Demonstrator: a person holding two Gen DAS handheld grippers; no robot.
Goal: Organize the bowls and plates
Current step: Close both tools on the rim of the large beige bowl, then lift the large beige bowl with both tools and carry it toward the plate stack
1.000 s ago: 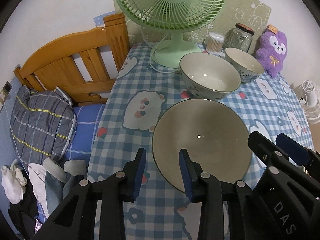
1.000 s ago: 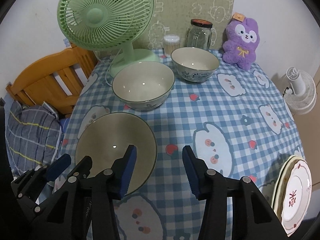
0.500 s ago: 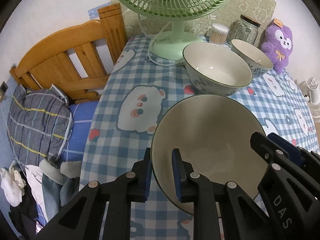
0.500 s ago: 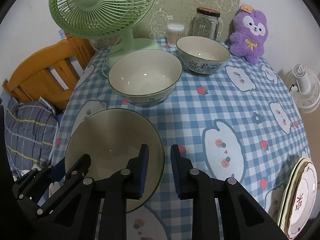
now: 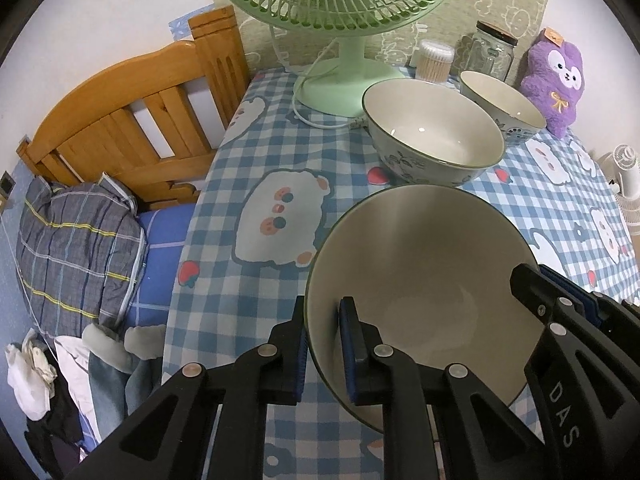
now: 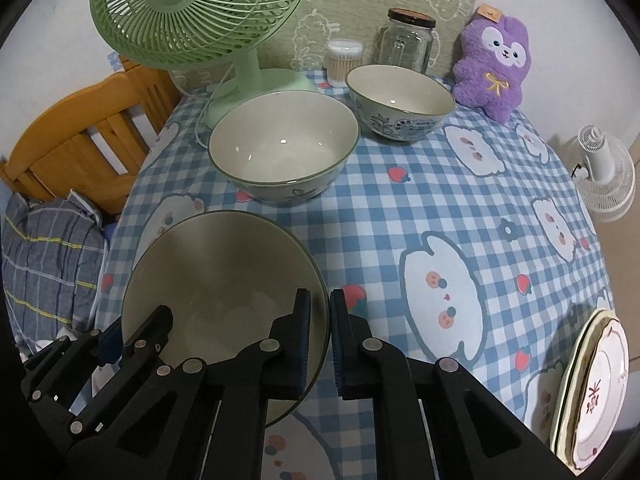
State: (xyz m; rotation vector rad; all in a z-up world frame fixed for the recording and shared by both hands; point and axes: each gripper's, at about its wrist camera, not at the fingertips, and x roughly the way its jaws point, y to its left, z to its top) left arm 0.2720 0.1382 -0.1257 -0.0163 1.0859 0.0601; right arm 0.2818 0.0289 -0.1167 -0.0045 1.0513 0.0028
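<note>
Here the left hand-held gripper (image 5: 323,344) is pinching the left rim of the large shallow bowl (image 5: 420,280), one finger outside the wall and one inside, closed down onto it. The right hand-held gripper (image 6: 319,340) is clamping the opposite rim of the same bowl in the same way, nearly closed. That bowl is sitting near the front left edge of the bench (image 6: 460,208). Just behind it, a deeper bowl (image 6: 284,152) is standing upright, and a smaller patterned bowl (image 6: 400,102) is standing beyond that toward the back edge. A stack of plates (image 6: 592,384) is lying at the front right edge, overhanging it.
</note>
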